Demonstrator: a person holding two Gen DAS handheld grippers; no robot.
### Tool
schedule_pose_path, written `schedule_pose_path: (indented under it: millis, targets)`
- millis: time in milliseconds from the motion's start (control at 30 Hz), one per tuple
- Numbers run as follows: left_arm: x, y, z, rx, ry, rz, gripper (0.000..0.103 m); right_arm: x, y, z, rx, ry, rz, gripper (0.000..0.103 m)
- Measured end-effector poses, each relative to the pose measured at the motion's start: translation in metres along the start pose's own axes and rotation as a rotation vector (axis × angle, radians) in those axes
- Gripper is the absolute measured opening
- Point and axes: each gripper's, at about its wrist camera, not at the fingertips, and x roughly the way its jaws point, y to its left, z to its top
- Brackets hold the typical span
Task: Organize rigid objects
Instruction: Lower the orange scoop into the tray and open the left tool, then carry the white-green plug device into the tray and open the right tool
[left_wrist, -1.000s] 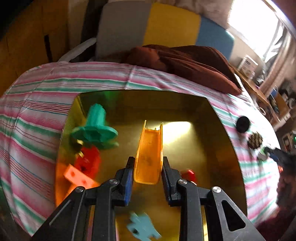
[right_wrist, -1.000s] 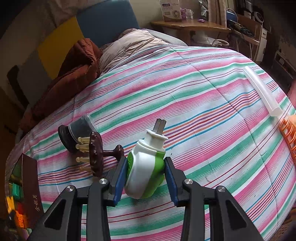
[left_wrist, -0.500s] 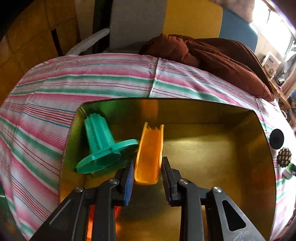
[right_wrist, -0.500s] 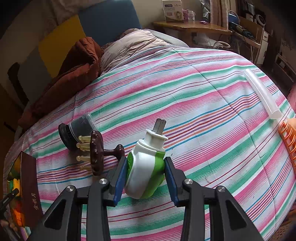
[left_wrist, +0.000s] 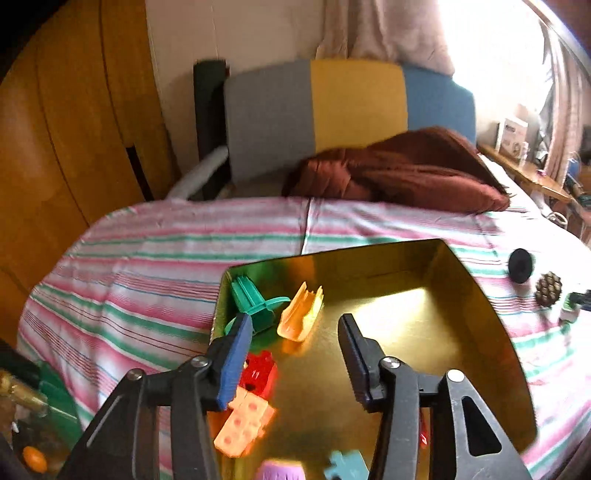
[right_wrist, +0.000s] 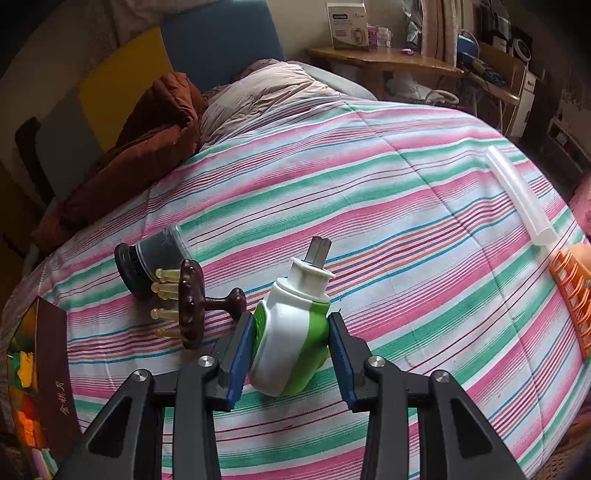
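Gripping the white-green plug-in, your right claw; left claw gapes, orange piece at twelve o'clock.

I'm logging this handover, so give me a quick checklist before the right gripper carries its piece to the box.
1. Left gripper open, holding nothing: ok.
2. Orange channel piece lying inside the gold box: ok.
3. Right gripper shut on the green-and-white plug-in device: ok.
4. Device lifted off the striped bedspread: cannot tell.
5. Bare floor left in the box for it: ok.
6. Brown massager apart from the right gripper: cannot tell.
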Motion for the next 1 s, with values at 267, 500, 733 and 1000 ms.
schedule_pose_path:
  millis: [267,500,733,1000]
  targets:
    - [-0.054,-0.016,-0.02,0.071,-0.081,0.01,0.058,-0.001,0.002,0.0,-0.017,-0.003,-0.007,0.039]
    - [-0.071,-0.016,-0.031,0.097,-0.102,0.036,0.06,-0.003,-0.002,0.0,0.002,-0.008,0.009,0.039]
    - [-0.072,-0.013,-0.039,0.101,-0.092,0.052,0.06,-0.008,-0.005,0.001,0.03,-0.029,0.035,0.039]
    - [-0.073,-0.012,-0.045,0.111,-0.086,0.07,0.063,-0.021,-0.006,0.004,0.062,-0.083,0.125,0.039]
